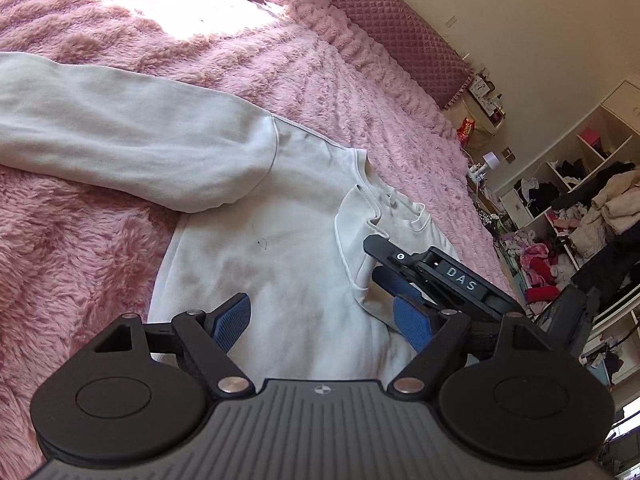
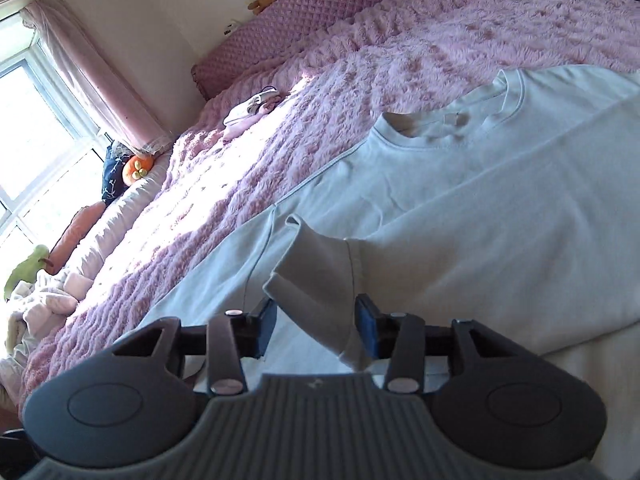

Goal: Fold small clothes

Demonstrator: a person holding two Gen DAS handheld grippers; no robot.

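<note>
A white long-sleeved cotton-knit sweatshirt (image 1: 280,248) is lying spread on a fluffy pink plush bed blanket (image 1: 80,240), its ribbed round neckline (image 2: 440,128) pointing toward the quilted pink headboard cushion (image 2: 304,36). One sleeve is lying folded across the chest, and its ribbed cuff (image 2: 316,280) is standing up between the blue pads of the right gripper (image 2: 316,320). The jaws are standing about half open, and the pads are not visibly pressing the cuff, which appears released. The left gripper (image 1: 324,320) is hovering above the lower body panel with jaws wide and nothing between them. The other long sleeve (image 1: 120,128) is stretching out flat over the blanket. Judged from its drape, the garment is light, limp and non-fragile; it is likely to sag and slide, so pinching thick seams is advisable: cuff, shoulder seam or hem.
</note>
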